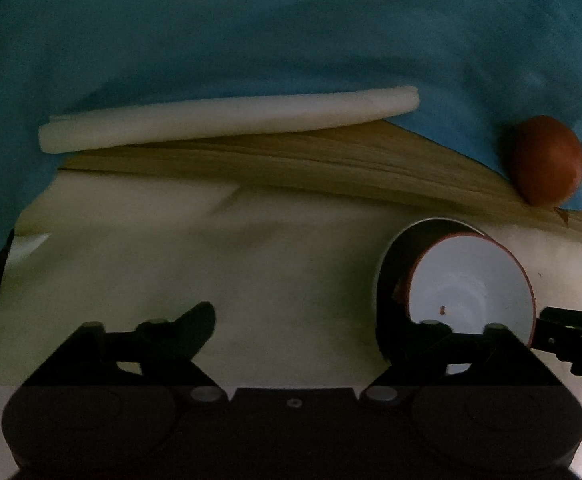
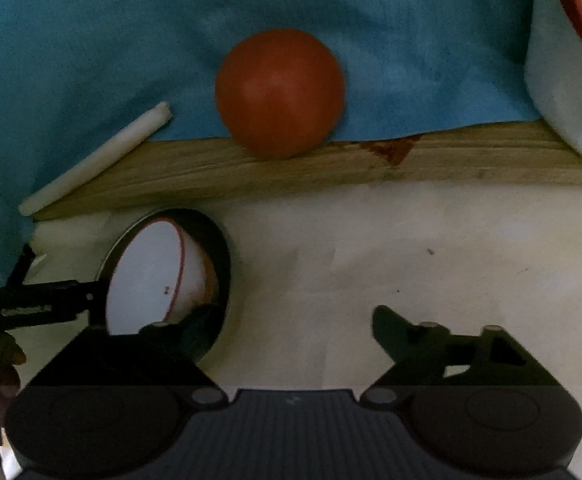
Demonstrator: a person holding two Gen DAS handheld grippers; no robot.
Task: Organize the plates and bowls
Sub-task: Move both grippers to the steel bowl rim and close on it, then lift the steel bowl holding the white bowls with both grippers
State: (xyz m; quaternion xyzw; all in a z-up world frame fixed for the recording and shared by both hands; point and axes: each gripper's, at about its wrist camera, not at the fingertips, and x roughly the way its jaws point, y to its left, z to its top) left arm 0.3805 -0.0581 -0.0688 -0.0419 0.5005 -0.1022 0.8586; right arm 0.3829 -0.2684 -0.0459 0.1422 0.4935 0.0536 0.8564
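Two open grippers frame your white bowl [image 1: 471,280] — red-rimmed, tipped on its side inside a dark round dish [image 1: 387,280] on the pale bench [image 1: 211,260]. Your left gripper [image 1: 311,320] and right gripper [image 2: 291,320] both have fingers spread wide, holding nothing. No readable writing shows. An orange ball [image 2: 281,92] sits on the wooden board [image 2: 291,168] beyond.

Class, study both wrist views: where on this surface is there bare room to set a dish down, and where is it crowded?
Free: the pale surface between the wooden edge and the open right gripper, right of the tilted white bowl. Also left of that bowl in the left view, ahead of the left gripper. Crowded: around the bowl, and the blue cloth near the red ball.
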